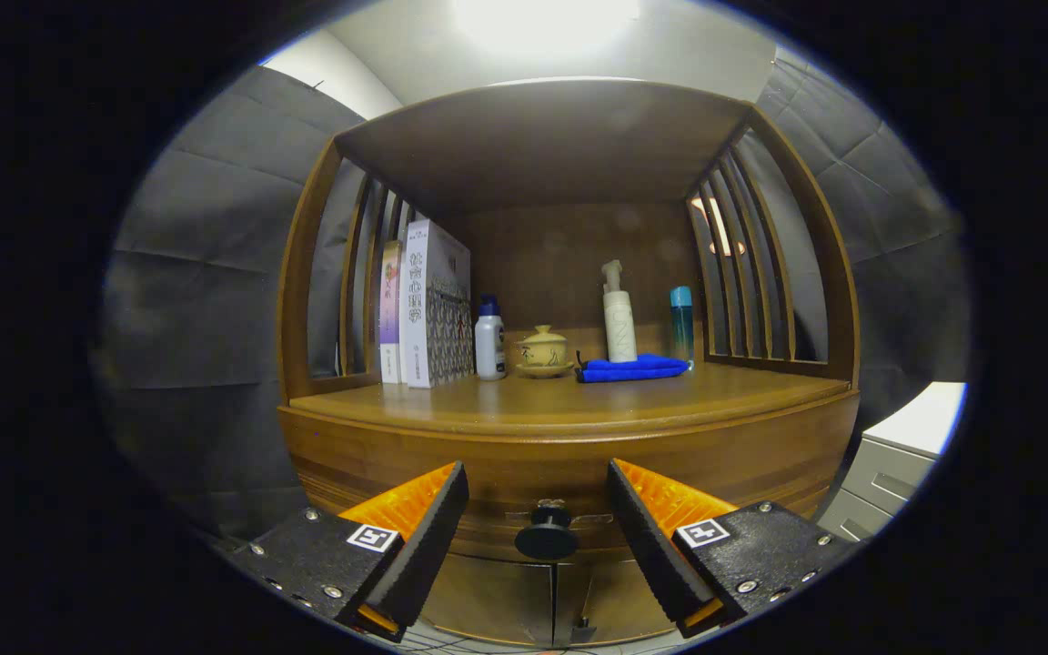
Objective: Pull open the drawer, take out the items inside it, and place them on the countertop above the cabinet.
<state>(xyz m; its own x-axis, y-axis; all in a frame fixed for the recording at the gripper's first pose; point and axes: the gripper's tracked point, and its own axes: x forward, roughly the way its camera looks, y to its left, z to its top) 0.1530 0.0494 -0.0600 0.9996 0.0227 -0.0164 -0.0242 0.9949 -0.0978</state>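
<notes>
One drawer, shut, and my gripper [538,528] lined up on its knob [546,535].

From the gripper view, my fingers are spread wide and hold nothing; the dark round knob sits between them, just ahead of the tips and touching neither. It belongs to the drawer front [569,478] under the wooden countertop [579,400], and that front looks flush with the cabinet, so I judge I'm at the very first step, the pull not yet begun. Beyond the fingers, the countertop carries books [428,305], a small white bottle [489,338], a lidded cup [544,350], a pump bottle [618,314] and a blue cloth [633,367], with bare wood near the front edge. Next I need to ease forward, close both fingers on the knob, then draw straight back.
</notes>
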